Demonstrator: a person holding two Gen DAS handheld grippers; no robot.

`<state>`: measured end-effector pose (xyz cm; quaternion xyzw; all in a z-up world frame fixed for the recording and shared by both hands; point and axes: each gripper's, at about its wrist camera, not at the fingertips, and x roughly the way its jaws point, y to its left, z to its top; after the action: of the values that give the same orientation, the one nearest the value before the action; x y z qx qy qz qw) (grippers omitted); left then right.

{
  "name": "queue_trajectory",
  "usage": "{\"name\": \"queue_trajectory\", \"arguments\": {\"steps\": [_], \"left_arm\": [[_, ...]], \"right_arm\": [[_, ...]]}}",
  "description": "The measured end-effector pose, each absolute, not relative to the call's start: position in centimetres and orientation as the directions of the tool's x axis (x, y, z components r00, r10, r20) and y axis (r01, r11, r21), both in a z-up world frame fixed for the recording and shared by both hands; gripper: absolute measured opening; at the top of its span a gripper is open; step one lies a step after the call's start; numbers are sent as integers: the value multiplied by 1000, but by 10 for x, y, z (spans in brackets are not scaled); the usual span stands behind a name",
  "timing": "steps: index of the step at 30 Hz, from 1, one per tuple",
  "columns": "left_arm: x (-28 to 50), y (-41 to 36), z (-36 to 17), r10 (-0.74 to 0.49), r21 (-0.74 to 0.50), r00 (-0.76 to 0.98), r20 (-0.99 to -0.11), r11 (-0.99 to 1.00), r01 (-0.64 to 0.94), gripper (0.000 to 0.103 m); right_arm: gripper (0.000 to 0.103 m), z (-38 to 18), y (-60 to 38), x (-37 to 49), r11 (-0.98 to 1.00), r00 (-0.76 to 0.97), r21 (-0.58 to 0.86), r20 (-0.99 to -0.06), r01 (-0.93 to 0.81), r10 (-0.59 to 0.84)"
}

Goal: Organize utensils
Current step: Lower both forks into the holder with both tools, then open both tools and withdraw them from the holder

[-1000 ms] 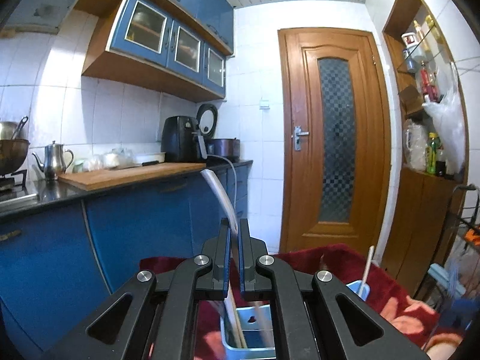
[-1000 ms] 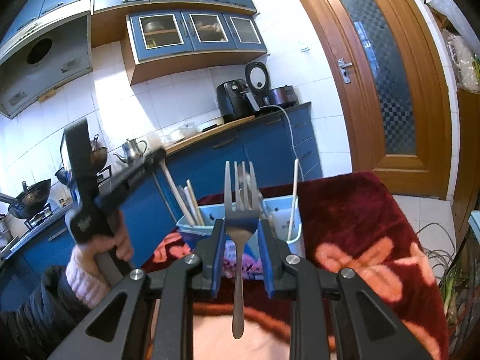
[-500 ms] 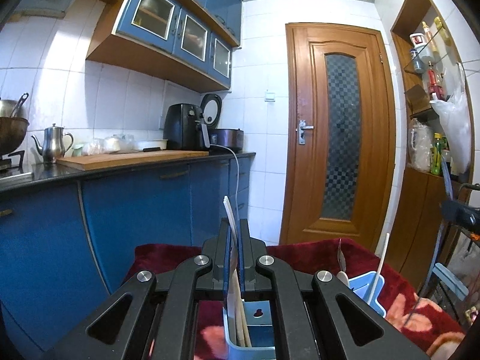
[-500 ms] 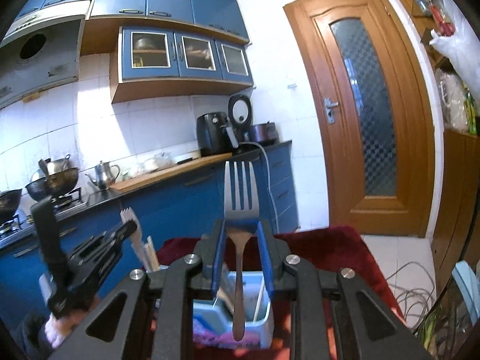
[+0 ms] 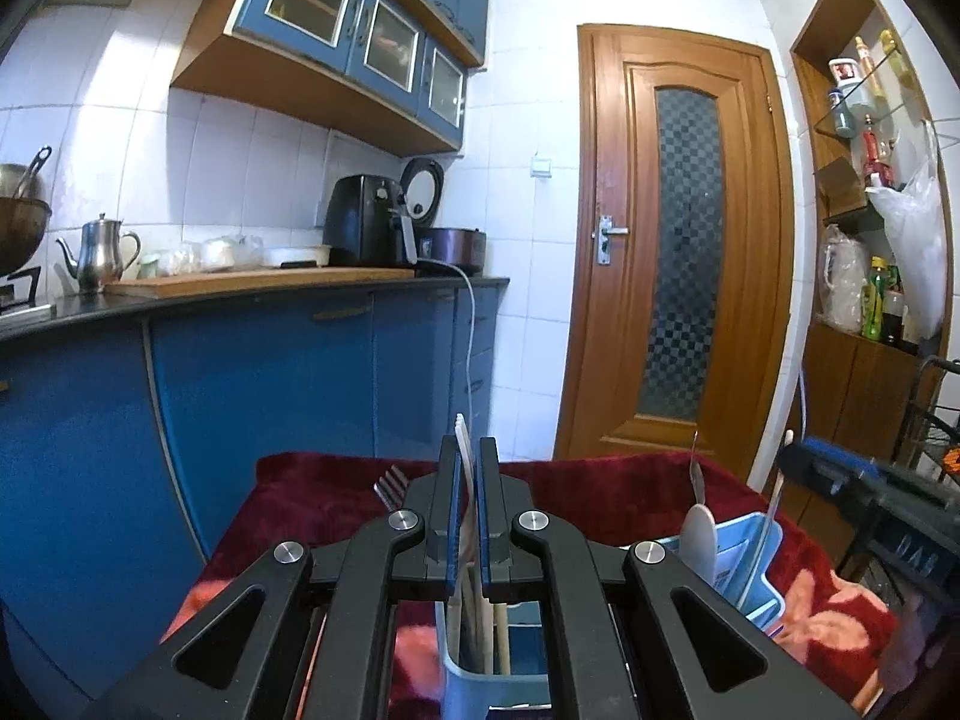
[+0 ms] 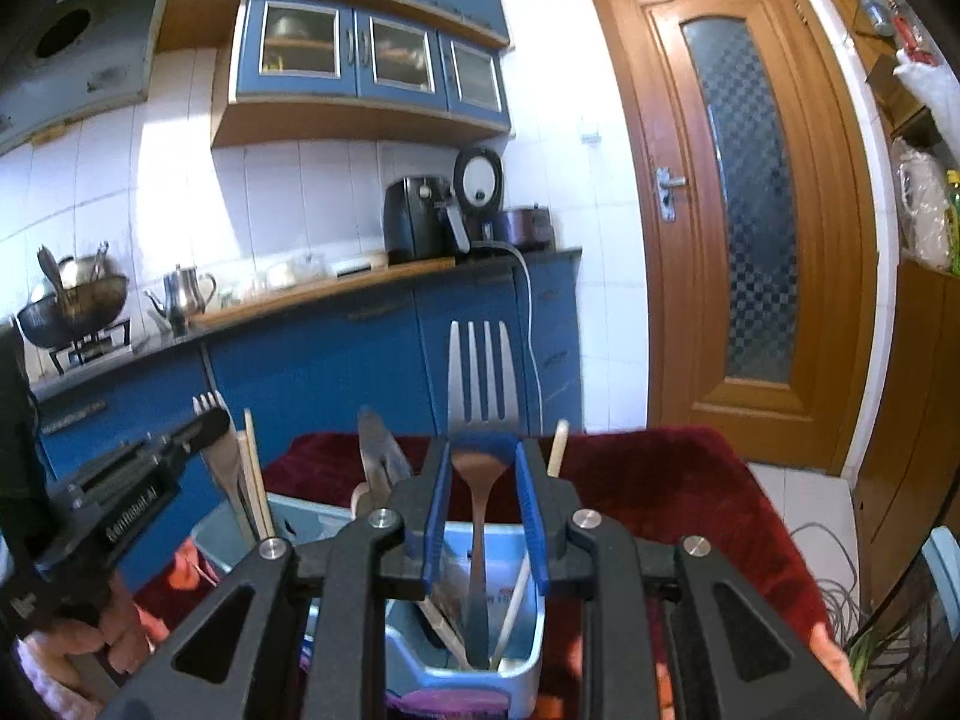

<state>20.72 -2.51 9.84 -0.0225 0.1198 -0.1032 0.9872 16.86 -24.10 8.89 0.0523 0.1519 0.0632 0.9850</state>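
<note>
Both claws hovered over a pale blue plastic caddy (image 6: 522,654), apparently to drop cutlery upright into its compartments. The right claw (image 6: 483,498) pinched a steel fork (image 6: 483,372) by its neck, tines above the claw, handle below in the caddy. The left claw (image 5: 467,516) pinched a flat white fork (image 5: 461,438), its handle below in another compartment.

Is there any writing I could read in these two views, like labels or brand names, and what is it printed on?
"GenRobot.AI" or close to it, in white print along the side of the left gripper; the first letters are blurred.
White marks at the lower left end of that same body: too blurred to read.
Red print on a card inside the blue utensil holder: too small to read.
Labels on the bottles on the shelf: too small to read.
</note>
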Motion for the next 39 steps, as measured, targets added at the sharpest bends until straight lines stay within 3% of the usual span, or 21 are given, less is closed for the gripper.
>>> {"name": "queue_trajectory", "arguments": {"steps": [2,4,6,22,39], "left_arm": [[209,-26,97,-214,-73,943,-254,977,202,7],[209,-25,97,-208,-81,939,-273,978,193,22],[208,-24,97,-212,-91,934,-286,977,194,27],[146,-12,130,-225,-99,925,-306,974,204,29],[36,4,166,-222,-51,937,-272,975,216,29]], "right_arm": [[25,84,-241,170,984,937,132,-314,-115,152],[26,83,-241,169,983,933,140,-322,-120,160],[33,85,-241,164,982,935,143,-316,-122,162],[36,125,-239,102,966,948,198,-239,-164,210],[37,147,-227,19,955,940,240,-246,-177,236]]}}
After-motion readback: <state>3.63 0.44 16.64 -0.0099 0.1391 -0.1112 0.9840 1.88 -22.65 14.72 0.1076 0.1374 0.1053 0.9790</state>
